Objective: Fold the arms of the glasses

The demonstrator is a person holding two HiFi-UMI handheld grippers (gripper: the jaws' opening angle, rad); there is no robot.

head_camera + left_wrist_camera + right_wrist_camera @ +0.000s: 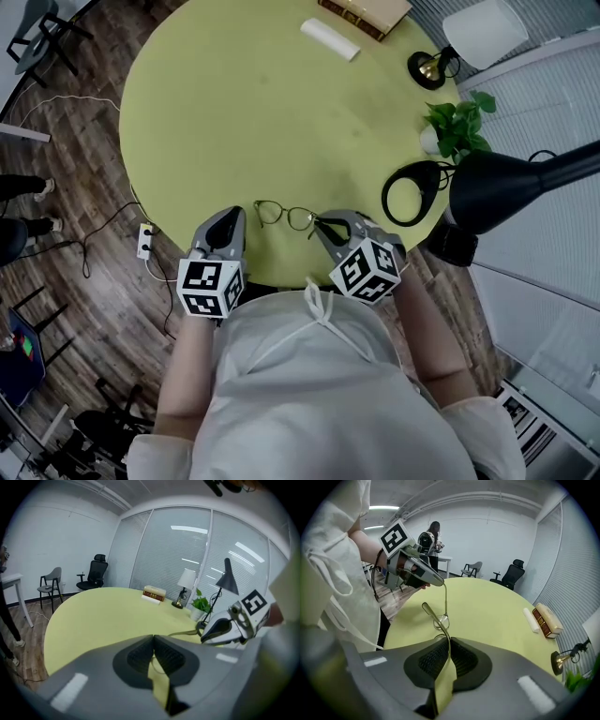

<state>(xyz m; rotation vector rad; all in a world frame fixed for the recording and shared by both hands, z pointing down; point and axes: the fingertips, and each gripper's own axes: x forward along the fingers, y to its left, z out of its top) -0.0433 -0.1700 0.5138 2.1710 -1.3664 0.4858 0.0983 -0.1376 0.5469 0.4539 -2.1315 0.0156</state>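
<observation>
Thin wire-rimmed glasses lie near the front edge of the round yellow-green table. My left gripper is at their left end and my right gripper at their right end. In the right gripper view, one arm of the glasses runs straight in between the pads, and my right gripper is shut on it. The same view shows my left gripper pinching the tip of the other arm, which stands up from the lenses. In the left gripper view, my left gripper is shut, with a thin wire between the pads.
At the table's far side are a book, a white roll and a small white-shaded lamp. A potted plant and a black desk lamp stand at the right. A power strip lies on the floor.
</observation>
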